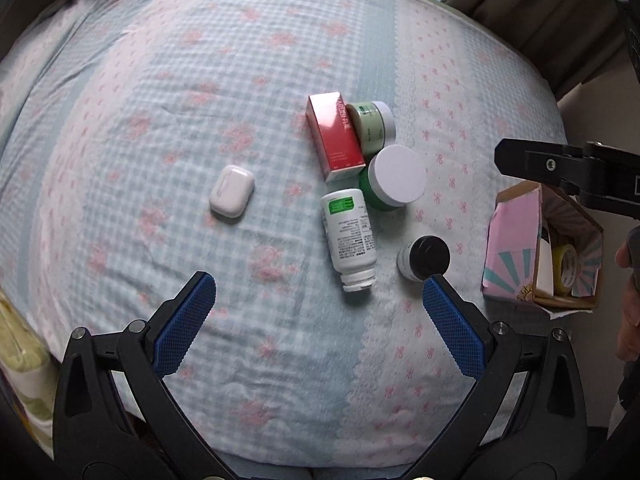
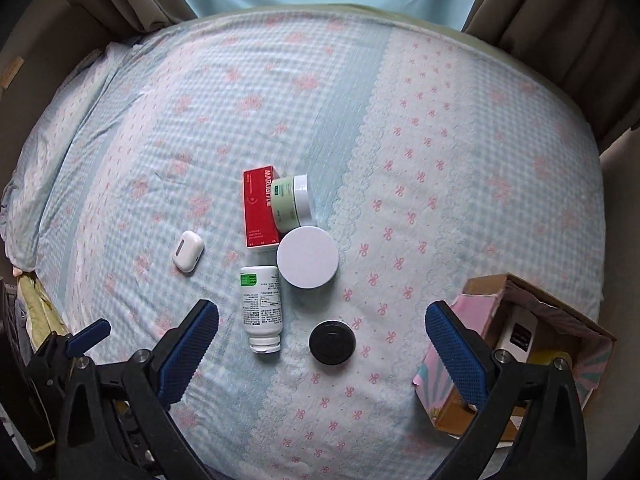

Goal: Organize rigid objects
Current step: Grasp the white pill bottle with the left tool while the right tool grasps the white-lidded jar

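Both my grippers, left gripper (image 1: 319,289) and right gripper (image 2: 322,318), released, hovering over bed (image 2: 460,160). Judge pre-grasp step: next, right descends on black-lidded jar (image 2: 331,342), carries to box (image 2: 560,312) at right edge.

On the checked bedspread (image 1: 160,128) lie a white earbud case (image 1: 232,191), a red box (image 1: 334,136) touching a pale green jar (image 1: 372,125), a white-lidded green jar (image 1: 394,178), a white pill bottle (image 1: 349,238) and a black-capped jar (image 1: 425,258). The left gripper (image 1: 318,294) hangs wide open, empty. A cardboard box (image 1: 540,248) sits at right.
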A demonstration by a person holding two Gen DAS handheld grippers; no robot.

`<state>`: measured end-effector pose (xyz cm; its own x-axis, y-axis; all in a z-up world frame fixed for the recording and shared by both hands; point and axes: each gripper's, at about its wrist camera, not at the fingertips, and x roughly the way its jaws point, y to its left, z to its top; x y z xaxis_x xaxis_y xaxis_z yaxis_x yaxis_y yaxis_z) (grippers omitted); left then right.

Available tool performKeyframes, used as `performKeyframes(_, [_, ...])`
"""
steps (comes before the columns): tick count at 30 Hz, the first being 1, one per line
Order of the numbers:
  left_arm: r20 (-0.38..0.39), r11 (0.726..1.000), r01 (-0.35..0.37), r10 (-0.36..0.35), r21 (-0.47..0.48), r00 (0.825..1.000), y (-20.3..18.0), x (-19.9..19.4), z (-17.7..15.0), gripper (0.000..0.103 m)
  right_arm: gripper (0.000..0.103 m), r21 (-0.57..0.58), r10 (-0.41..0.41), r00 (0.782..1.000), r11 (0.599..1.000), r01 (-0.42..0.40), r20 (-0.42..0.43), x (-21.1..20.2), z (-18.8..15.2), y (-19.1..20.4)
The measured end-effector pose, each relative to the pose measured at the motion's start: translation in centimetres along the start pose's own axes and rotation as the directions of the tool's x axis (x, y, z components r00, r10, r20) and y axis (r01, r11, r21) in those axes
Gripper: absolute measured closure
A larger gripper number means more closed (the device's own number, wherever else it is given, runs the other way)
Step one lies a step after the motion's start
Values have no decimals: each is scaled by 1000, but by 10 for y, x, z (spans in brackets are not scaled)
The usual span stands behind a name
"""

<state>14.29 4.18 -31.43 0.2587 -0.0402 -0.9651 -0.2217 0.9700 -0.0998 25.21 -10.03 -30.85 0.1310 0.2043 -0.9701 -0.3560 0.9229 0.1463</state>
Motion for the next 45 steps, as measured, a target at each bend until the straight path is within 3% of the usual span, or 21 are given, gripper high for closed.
performKeyframes(7, [-52,995,-1,-4,-100,999,-4,63,8,4,0,-67,-16,992,998,8,-123,75,29,16])
performKeyframes(17, [-75,985,-41,29,-168,997,-17,139,14,11,0,-27,-10,961,1000,3,-277,166,41,14])
performKeyframes(18, [-74,984,-45,33,-170,997,-18,144,14,15,0,-32,-11,959,999,2,-284,172,41,14])
performKeyframes(24, [-74,978,-28,13,-205,997,-23,168,9,27,6,-27,-31,950,999,24,-310,191,46,8])
performKeyframes(30, [-69,983,-29,17,-183,998,-35,177,9,31,24,-19,-17,939,1000,11,-342,201,48,5])
performKeyframes(32, [-63,984,-7,-4,-179,998,-37,178,10,40,33,-4,5,935,1000,-7,-354,206,48,3])
performKeyframes(33, [-59,985,14,-24,-173,998,-36,176,13,53,34,14,23,933,1000,-19,-359,207,48,2])
performKeyframes(34, [-59,985,24,-34,-168,998,-37,175,15,55,34,19,24,934,1000,-19,-356,206,48,0])
performKeyframes(45, [-54,989,27,-35,-143,998,-23,171,27,55,35,44,69,944,997,-58,-323,197,41,-7])
